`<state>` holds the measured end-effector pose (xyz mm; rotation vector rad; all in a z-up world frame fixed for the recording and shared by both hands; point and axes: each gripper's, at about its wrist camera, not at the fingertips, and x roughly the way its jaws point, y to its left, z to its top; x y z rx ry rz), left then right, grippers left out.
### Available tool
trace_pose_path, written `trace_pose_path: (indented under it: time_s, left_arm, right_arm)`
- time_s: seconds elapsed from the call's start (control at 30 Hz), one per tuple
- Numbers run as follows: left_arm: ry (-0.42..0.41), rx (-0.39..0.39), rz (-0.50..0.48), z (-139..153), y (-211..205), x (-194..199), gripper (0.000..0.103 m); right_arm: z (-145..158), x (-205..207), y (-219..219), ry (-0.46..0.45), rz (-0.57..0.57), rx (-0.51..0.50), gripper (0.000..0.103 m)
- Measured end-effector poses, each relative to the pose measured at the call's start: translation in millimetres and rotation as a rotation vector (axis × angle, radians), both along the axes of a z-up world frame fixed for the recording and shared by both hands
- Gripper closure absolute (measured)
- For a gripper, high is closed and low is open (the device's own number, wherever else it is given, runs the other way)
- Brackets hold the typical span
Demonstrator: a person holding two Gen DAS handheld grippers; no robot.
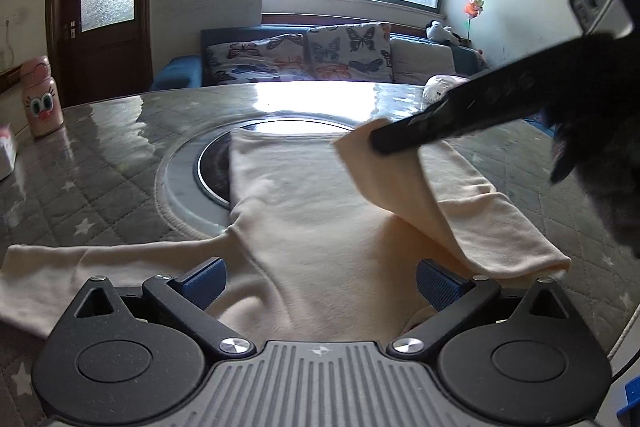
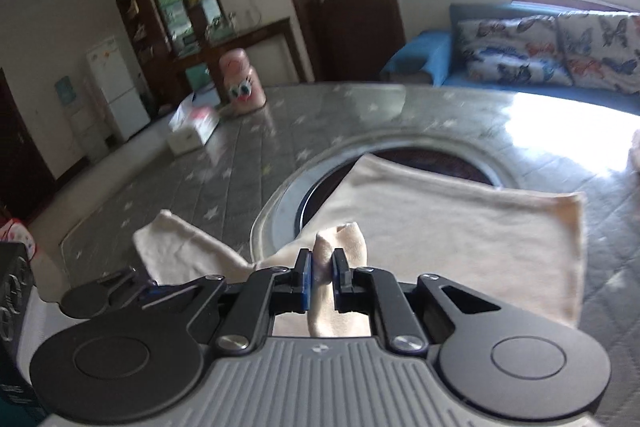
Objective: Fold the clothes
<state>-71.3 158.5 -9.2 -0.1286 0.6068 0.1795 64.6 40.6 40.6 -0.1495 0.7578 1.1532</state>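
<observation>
A cream long-sleeved top lies spread on the grey quilted table, partly over a round inset in the middle. My left gripper hangs low over the near part of the top, jaws wide open, with nothing pinched. My right gripper is shut on a bunched fold of the cream top. In the left wrist view the right gripper comes in from the right and holds a flap of the cloth lifted above the rest. One sleeve trails off to the left.
A pink bottle with cartoon eyes and a white box stand near the table's far left edge. A blue sofa with butterfly cushions lies beyond the table. A small white object rests at the far right.
</observation>
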Motion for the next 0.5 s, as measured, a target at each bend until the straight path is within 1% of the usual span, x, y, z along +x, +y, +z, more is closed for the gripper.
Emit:
trace_pose_path:
  time_s: [0.07,0.13,0.17,0.2,0.23,0.27,0.33,0.37,0.4,0.5]
  left_arm:
    - [0.004,-0.004,0.004,-1,0,0,0.0]
    - [0.007,-0.006,0.007,-2,1,-1,0.0]
    - [0.008,-0.006,0.006,-2,1,0,0.0]
    - [0.009,-0.005,0.006,-2,1,0,0.0]
    - [0.01,-0.004,0.006,-2,1,2,0.0]
    - [0.01,-0.003,0.006,-2,1,3,0.0]
    - [0.01,-0.001,0.006,-1,1,4,0.0]
    - [0.008,0.0,0.005,0,0,5,0.0]
    - [0.006,0.0,0.004,0,-1,5,0.0]
    - [0.002,-0.001,0.001,1,-3,8,0.0]
  right_arm:
    - [-10,-4,8,0.013,0.014,-0.019,0.086]
    - [-14,-5,11,0.019,0.022,-0.031,0.085]
    - [-17,-5,12,0.023,0.023,-0.034,0.081]
    - [-19,-5,13,0.025,0.023,-0.037,0.072]
    - [-21,-4,14,0.027,0.023,-0.037,0.066]
    - [-22,-4,13,0.027,0.023,-0.035,0.058]
    - [-21,-4,6,0.018,0.022,-0.033,0.054]
    - [-20,-5,1,0.01,0.02,-0.035,0.045]
    - [-20,-4,-4,-0.006,0.014,-0.04,0.034]
    - [-24,-2,-15,-0.037,-0.007,-0.058,0.024]
